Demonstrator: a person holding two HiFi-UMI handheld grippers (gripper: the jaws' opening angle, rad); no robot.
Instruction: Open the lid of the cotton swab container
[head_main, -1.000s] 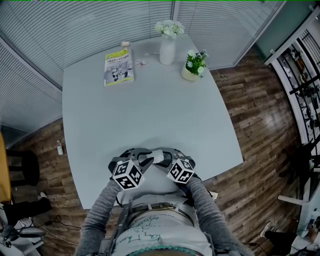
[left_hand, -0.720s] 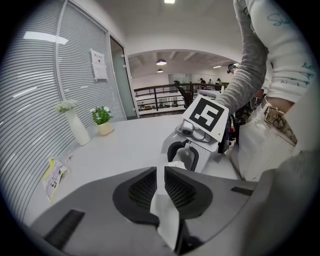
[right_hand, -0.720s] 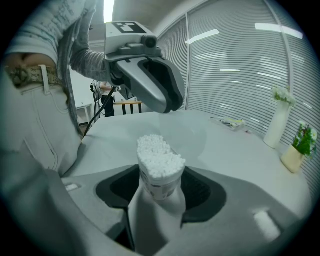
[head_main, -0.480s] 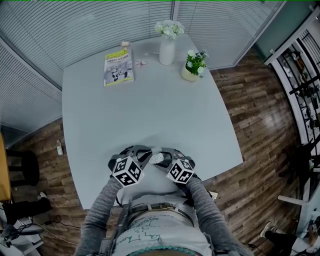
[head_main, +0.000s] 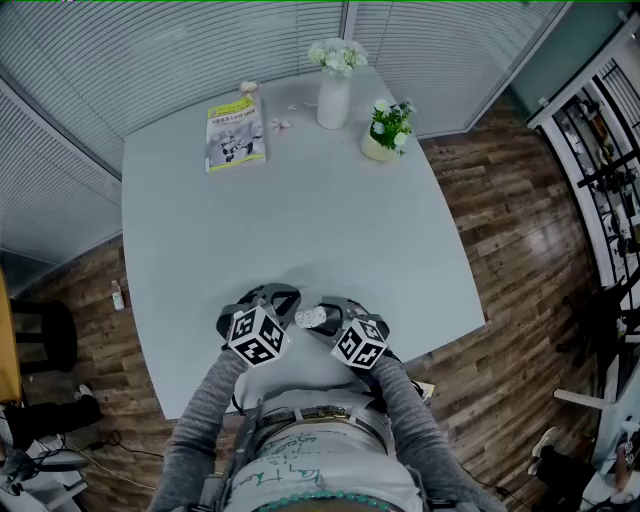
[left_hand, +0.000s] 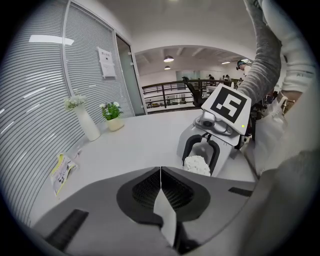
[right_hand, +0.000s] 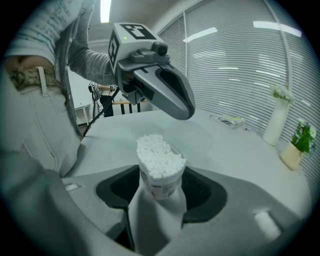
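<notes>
The cotton swab container stood upright in the clenched jaws of the right gripper, held over the near edge of the table, close to the person's body. Its mouth was already uncovered and the packed swab heads stood bare. The left gripper hovered just beside and above it. Its jaws were closing to a tight seam, with only a thin pale sliver between them. A faint clear rounded shape under its tip may have been the lid, though I could not tell. To finish well, the right grip should probably stay firm and level so no swabs spill. The left should draw the lid clear without knocking the rim.
</notes>
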